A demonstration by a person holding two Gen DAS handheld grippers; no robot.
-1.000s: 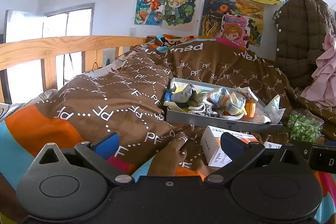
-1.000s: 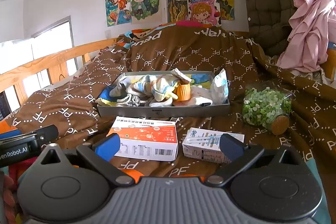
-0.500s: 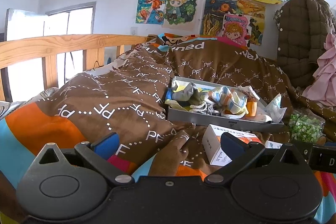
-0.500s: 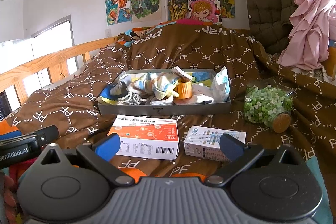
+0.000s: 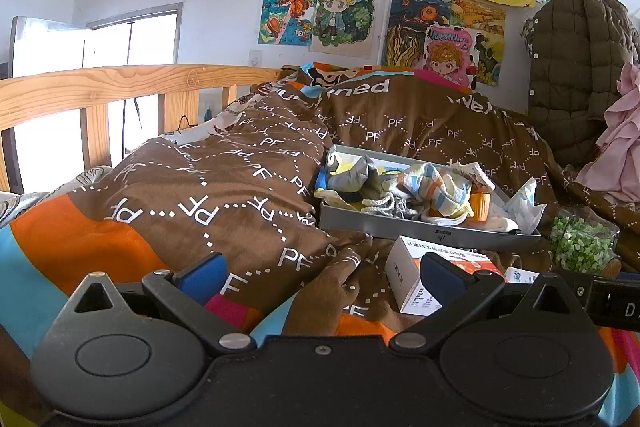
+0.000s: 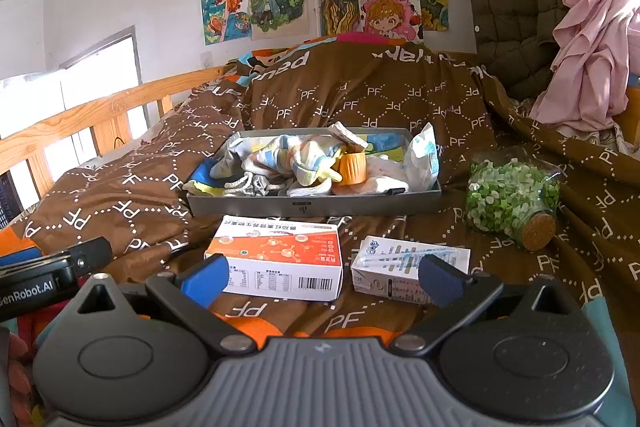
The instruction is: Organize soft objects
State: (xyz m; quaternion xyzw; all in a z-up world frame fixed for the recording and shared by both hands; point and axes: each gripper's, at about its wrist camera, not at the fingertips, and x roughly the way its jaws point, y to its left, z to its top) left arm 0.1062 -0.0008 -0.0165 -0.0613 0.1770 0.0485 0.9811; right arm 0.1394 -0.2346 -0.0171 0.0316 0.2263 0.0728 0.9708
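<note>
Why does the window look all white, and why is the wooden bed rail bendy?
Left wrist view: daylight overexposes the window, so nothing outside shows; the fisheye lens curves the rail. Right wrist view: the window is blown out too and the rail bows; the tray and boxes look sharp, and the corners go black.

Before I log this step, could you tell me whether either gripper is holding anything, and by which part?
Nothing is held: the left gripper and right gripper are both open and empty.

The wide-open right gripper (image 6: pixel 322 277) hovers over an orange-and-white cardboard box (image 6: pixel 280 257), before a shallow grey metal tray (image 6: pixel 316 205) holding crumpled pastel cloths (image 6: pixel 292 159).
</note>
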